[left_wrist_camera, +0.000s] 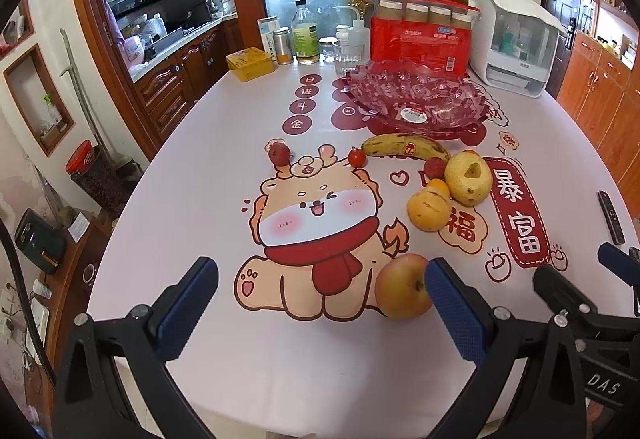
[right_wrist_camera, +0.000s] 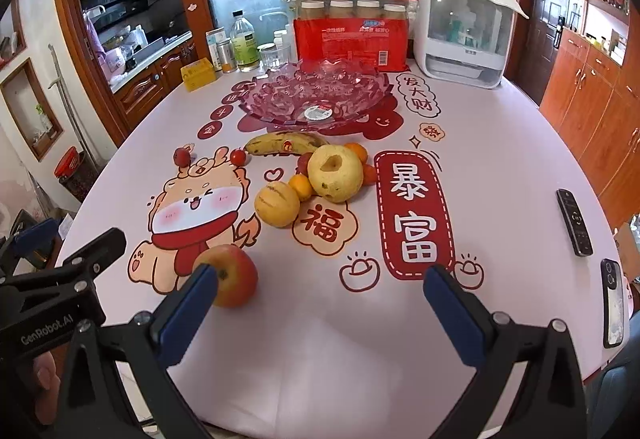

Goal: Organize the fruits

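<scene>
A red-yellow apple [left_wrist_camera: 402, 287] lies nearest on the printed tablecloth, just beyond my left gripper's right finger. Further back sit a yellow pear [left_wrist_camera: 468, 177], a small striped yellow melon [left_wrist_camera: 429, 211], a spotted banana [left_wrist_camera: 404, 147], small oranges [right_wrist_camera: 300, 186] and several little red fruits [left_wrist_camera: 279, 153]. Behind them stands a pink glass bowl [left_wrist_camera: 416, 95], with only a label inside. My left gripper [left_wrist_camera: 320, 303] is open and holds nothing. My right gripper [right_wrist_camera: 320, 303] is open too; the apple [right_wrist_camera: 230, 275] lies by its left finger.
A remote control [right_wrist_camera: 575, 221] and a phone [right_wrist_camera: 613, 303] lie near the table's right edge. Bottles, a glass [left_wrist_camera: 347, 55], a yellow tin [left_wrist_camera: 249, 63], a red package of jars [left_wrist_camera: 420, 35] and a white appliance [left_wrist_camera: 516, 39] line the far edge.
</scene>
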